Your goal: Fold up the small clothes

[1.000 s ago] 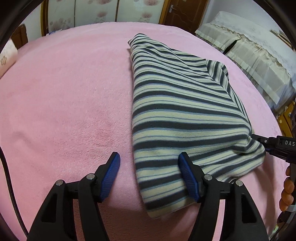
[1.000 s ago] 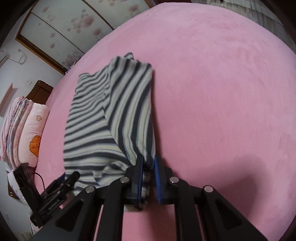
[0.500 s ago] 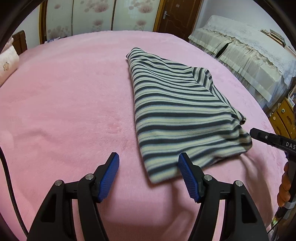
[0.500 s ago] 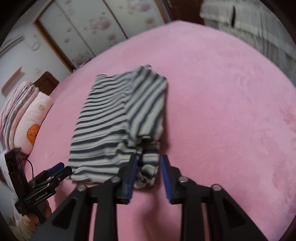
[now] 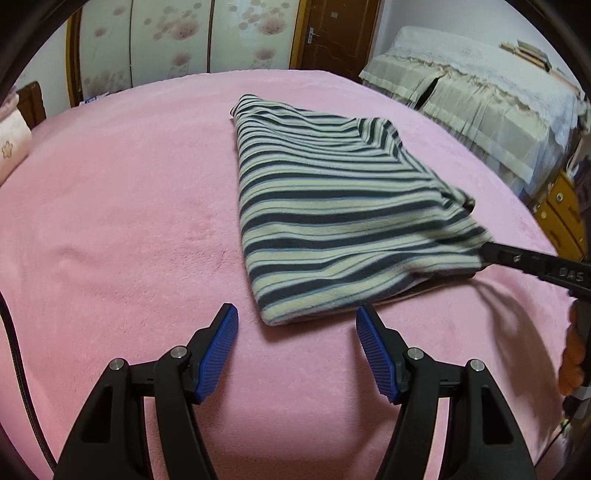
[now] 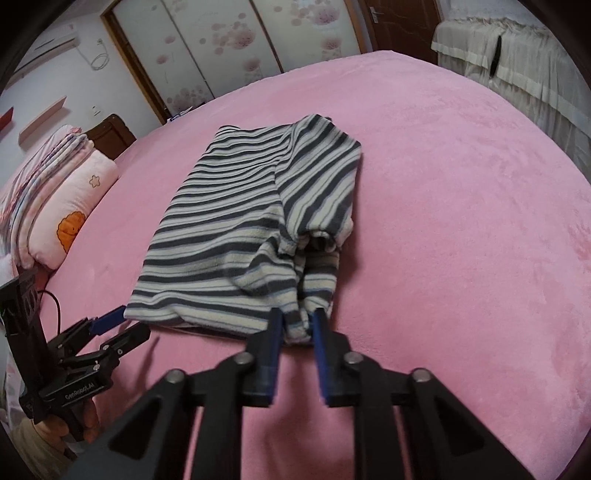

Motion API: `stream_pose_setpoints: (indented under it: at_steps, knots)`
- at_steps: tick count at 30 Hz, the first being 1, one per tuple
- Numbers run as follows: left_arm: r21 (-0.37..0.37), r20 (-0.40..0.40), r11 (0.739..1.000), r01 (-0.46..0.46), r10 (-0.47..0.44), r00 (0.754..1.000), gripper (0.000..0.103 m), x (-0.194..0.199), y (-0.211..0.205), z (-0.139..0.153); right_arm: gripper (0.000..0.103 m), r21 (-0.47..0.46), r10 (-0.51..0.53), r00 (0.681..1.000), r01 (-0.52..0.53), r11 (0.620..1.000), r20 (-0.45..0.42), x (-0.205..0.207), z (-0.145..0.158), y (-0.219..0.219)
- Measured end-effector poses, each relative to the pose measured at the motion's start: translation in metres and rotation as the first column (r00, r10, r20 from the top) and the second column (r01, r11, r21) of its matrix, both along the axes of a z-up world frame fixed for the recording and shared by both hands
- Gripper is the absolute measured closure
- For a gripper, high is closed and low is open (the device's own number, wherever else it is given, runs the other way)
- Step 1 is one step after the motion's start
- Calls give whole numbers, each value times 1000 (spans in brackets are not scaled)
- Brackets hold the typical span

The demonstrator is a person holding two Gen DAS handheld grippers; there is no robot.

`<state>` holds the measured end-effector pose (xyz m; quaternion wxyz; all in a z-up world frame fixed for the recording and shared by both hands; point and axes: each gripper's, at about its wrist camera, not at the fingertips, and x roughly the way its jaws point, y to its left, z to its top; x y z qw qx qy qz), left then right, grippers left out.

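1. A small fleece garment with dark grey and cream stripes (image 5: 343, 206) lies folded on a pink plush bed cover (image 5: 122, 206), roughly in the middle of the bed and nearer the grippers than the far edge.
2. In the right wrist view a sleeve is folded over the right part of the garment, its gathered cuff lying close to the near hem.
3. The left gripper (image 5: 297, 347), black with ribbed blue pads, hangs just short of the garment's near left corner. Its jaws stand well apart and nothing lies between them; the corner sits just beyond the fingertips without touching either pad.
4. The right gripper (image 6: 297, 325), of the same black and blue make, has its jaws drawn close together on a bunched fold at the garment's near right corner. They have just been closing, and the striped cloth is pinched between the two pads.
5. In the left wrist view the right gripper shows as a black finger entering from the right edge, its tip at the garment's corner; the near hem beside it is raised a little off the cover and casts a shadow.
6. A pink pillow with an orange cartoon print (image 6: 74, 218) lies at the left side of the bed, with folded striped bedding stacked behind it.
7. Beyond the bed stand sliding wardrobe doors with a pink flower pattern (image 6: 221, 51) and a dark brown wooden door (image 5: 332, 33). A piece of furniture under cream pleated cloth (image 5: 480, 99) stands to the right.
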<state>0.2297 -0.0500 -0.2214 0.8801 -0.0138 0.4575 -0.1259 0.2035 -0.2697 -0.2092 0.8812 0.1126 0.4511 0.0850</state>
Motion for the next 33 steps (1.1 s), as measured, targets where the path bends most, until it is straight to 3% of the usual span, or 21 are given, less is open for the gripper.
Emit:
stream_pose_setpoints:
  at_steps: [3,5,8,13,19,25,28,31,33]
  knots:
    - [14,-26,1000,-26,26,999,41,5,0,-7,95,-10,9,1000,-8,1000,19,-5,2,2]
    - [10,-40,999,-37,38,998,72,8,2,-10,96,-6,-2,1000,2,1000,19,-7,2,0]
    - [-4,-56,999,-47,47,997,92,9,6,-13,97,42,-36,999,37,998,-15,-10,-6,-11]
    - [-43,-50,995,-86,84,995,98,5,19,-14,97,127,-69,995,78,989,-72,-12,-27,-24]
    - [-88,-46,985,-147,144,989,101,-4,35,-16,97,133,-73,995,82,988,-72,-12,-32,-22]
    - [-133,-91,972,-196,185,979,98,-6,51,-14,96,119,-74,994,82,989,-74,-12,-32,-21]
    - [-129,-97,977,-171,159,983,73,-6,49,-2,93,75,-72,996,77,994,-61,-15,-18,-17]
    - [-107,-44,982,-155,151,988,48,-4,42,16,93,65,-85,996,87,994,-37,-17,-1,-20]
    - [-106,5,984,-146,148,989,40,1,37,30,93,69,-96,995,96,993,-8,-13,12,-22]
